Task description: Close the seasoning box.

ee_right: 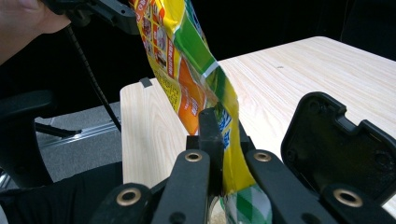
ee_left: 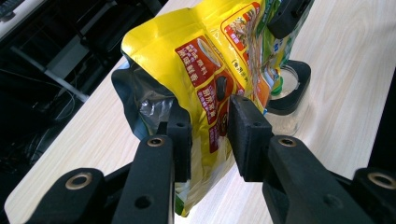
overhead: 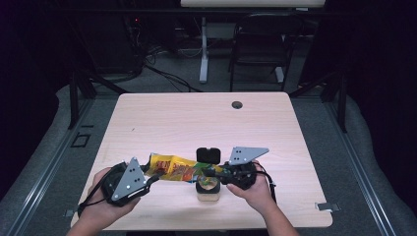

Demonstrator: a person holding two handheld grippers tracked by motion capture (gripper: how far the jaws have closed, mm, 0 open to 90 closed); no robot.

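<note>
Two claws grip one yellow pouch (overhead: 178, 167) above a jar (overhead: 208, 189): left claw (ee_left: 210, 128) clamps its silver-lined end, right claw (ee_right: 223, 135) pinches the other. The right gripper view reveals the jar's black lid (ee_right: 337, 140) flipped open.

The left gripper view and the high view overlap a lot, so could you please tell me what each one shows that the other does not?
Left gripper view alone: the pouch's silver inside at its open corner and the printed red labels, with the left gripper's jaws closed on the pouch wall. High view alone: both hands, the right gripper's grey plate, the hole in the table, the chair and floor cables behind. Both: the yellow pouch held over the clear jar with its black lid open.
</note>
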